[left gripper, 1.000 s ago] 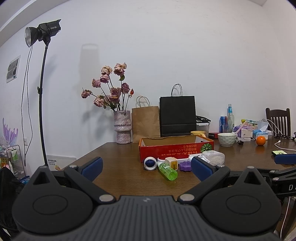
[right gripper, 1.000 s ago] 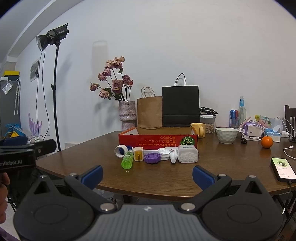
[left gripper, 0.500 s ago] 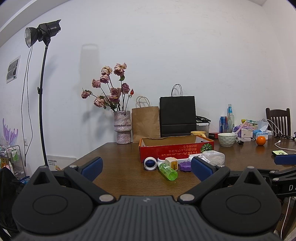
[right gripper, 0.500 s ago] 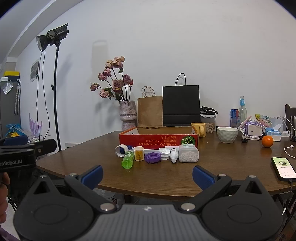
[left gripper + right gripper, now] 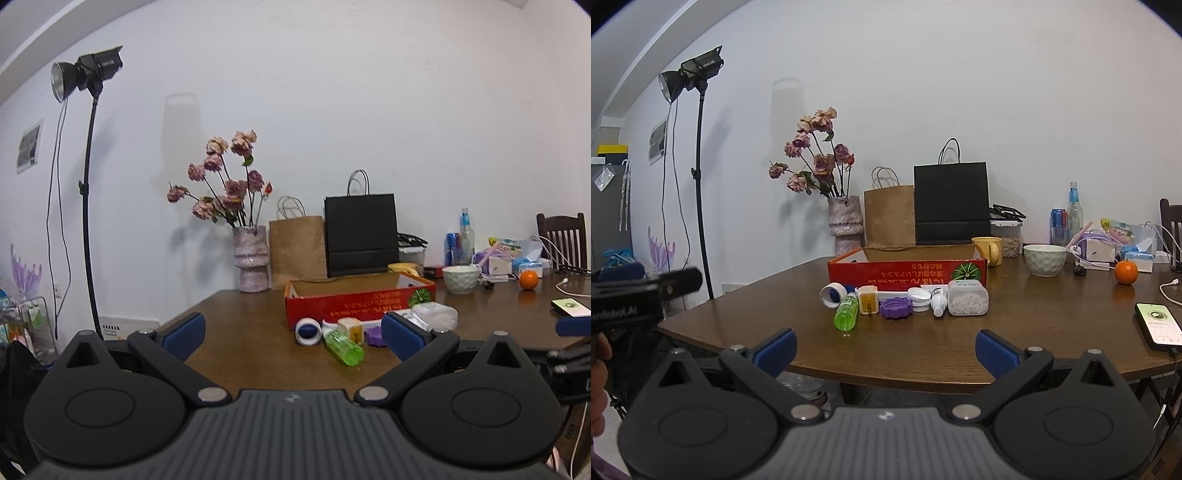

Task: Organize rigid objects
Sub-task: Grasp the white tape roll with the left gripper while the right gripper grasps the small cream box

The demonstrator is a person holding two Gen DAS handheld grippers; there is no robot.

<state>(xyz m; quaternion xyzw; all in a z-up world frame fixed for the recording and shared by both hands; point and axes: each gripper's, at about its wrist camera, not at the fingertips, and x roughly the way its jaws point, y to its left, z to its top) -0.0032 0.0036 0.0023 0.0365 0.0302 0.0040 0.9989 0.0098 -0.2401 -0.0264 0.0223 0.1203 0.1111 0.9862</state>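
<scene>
A red open box (image 5: 907, 272) stands mid-table; it also shows in the left wrist view (image 5: 360, 301). In front of it lie several small items: a green bottle (image 5: 846, 314), a white ring cap (image 5: 830, 294), a yellow-white cube (image 5: 868, 300), a purple lid (image 5: 895, 308), a white lid (image 5: 919, 297), a small white tube (image 5: 937, 301) and a clear box of white pellets (image 5: 967, 298). The green bottle also shows in the left wrist view (image 5: 343, 348). My left gripper (image 5: 293, 338) is open and empty, short of the items. My right gripper (image 5: 885, 349) is open and empty at the table's near edge.
A vase of dried roses (image 5: 846, 225), a brown bag (image 5: 889, 216) and a black bag (image 5: 952, 205) stand behind the box. A yellow mug (image 5: 989, 250), a bowl (image 5: 1044, 259), an orange (image 5: 1126, 272) and a phone (image 5: 1160, 325) are to the right. A light stand (image 5: 700, 184) stands left.
The right wrist view has moved slightly closer to the table. The left gripper has barely moved. Nothing on the table has changed.
</scene>
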